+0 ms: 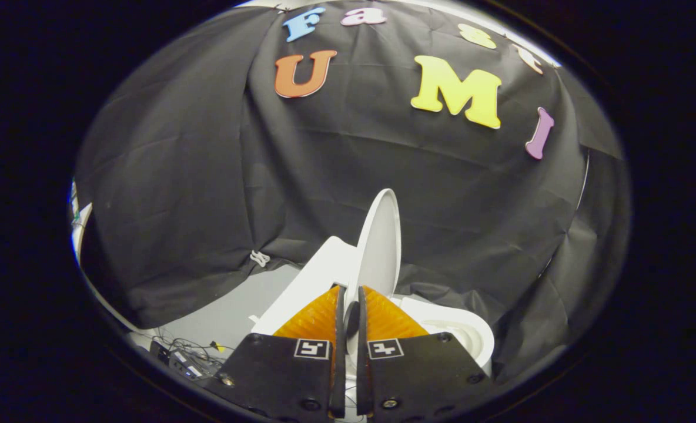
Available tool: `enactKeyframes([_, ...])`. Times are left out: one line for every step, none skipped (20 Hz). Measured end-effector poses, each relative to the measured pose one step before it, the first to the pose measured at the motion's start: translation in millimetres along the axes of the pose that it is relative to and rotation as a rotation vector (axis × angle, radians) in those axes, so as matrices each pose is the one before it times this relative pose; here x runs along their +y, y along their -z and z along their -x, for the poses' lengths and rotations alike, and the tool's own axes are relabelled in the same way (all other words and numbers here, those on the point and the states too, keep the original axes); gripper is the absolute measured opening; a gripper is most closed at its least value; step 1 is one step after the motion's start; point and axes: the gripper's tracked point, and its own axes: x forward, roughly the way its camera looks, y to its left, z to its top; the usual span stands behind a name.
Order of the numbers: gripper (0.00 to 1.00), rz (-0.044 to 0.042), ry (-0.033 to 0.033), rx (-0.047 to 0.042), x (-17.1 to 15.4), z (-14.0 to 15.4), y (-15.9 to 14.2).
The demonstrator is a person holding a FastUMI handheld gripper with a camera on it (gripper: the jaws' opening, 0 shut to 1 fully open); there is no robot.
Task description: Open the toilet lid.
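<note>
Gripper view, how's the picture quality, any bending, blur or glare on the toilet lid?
Gripper view: strong fisheye bending, so the booth wall bulges; the raised toilet lid is sharp and evenly lit, no glare; the gripper, its fingers nearly closed on the lid's edge, is in focus; the cables on the floor look dim.

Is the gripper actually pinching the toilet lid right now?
Touching. In the gripper view the gripper is nearly closed, and the raised toilet lid's lower edge runs down into the narrow slot between its fingers, both pressing it.
</note>
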Motion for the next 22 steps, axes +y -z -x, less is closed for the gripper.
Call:
enactKeyframes([0.11, 0.00400, 0.00225, -0.00677, -0.01, 0.41, -0.10])
enactKeyframes([0.10, -0.00027, -0.00024, -0.00520, -1.58, -0.22, 0.34])
enactKeyframes([0.11, -0.00479, 0.00659, -0.00763, -2.63, 0.64, 0.27])
enactKeyframes([0.11, -0.00939, 0.00894, -0.00409, -4.12, 0.75, -0.85])
enactKeyframes([0.11, -0.00323, 0.00506, -0.00022, -1.81, 1.89, 2.75])
enactKeyframes([0.11, -0.00145, 0.00211, 0.00143, -1.91, 1.01, 0.71])
enactKeyframes([0.11, -0.00443, -0.00143, -0.00097, -1.58, 0.04, 0.52])
enactKeyframes([0.11, -0.00361, -0.00244, -0.00302, -0.59, 0.68, 0.51])
enactKeyframes([0.12, -0.00762, -0.01076, -0.00475, -0.03, 0.28, 1.06])
enactKeyframes([0.14, -0.00881, -0.00289, -0.00841, -2.78, 0.53, -0.07])
enactKeyframes([0.14, -0.01499, -0.00081, -0.00355, -3.89, 3.00, 2.60])
enactKeyframes([0.15, -0.01220, 0.00087, -0.00413, -6.00, 3.09, 0.70])
enactKeyframes([0.17, -0.02249, -0.01522, -0.00773, -3.28, 4.64, -2.86])
enactKeyframes([0.19, -0.02825, -0.04067, -0.00696, 2.21, 5.99, -1.90])
enactKeyframes([0.24, -0.02827, -0.04906, -0.00686, 5.48, 7.14, -0.85])
enactKeyframes([0.28, -0.01489, -0.03080, -0.01098, 2.18, 9.13, -2.82])
enactKeyframes([0.33, -0.01052, -0.03444, -0.02094, 1.50, 10.68, -2.51])
enactKeyframes([0.40, 0.00065, -0.01684, -0.01775, -0.41, 12.06, -3.18])
enactKeyframes([0.48, 0.01080, 0.00335, -0.02790, -6.68, 10.64, -1.47])
enactKeyframes([0.48, 0.01654, 0.00731, -0.03363, -8.43, 12.44, -4.68])
enactKeyframes([0.53, 0.02029, 0.00602, -0.03092, -7.43, 11.81, -2.78])
enactKeyframes([0.58, 0.01711, 0.00896, -0.02771, -8.25, 12.16, -1.40])
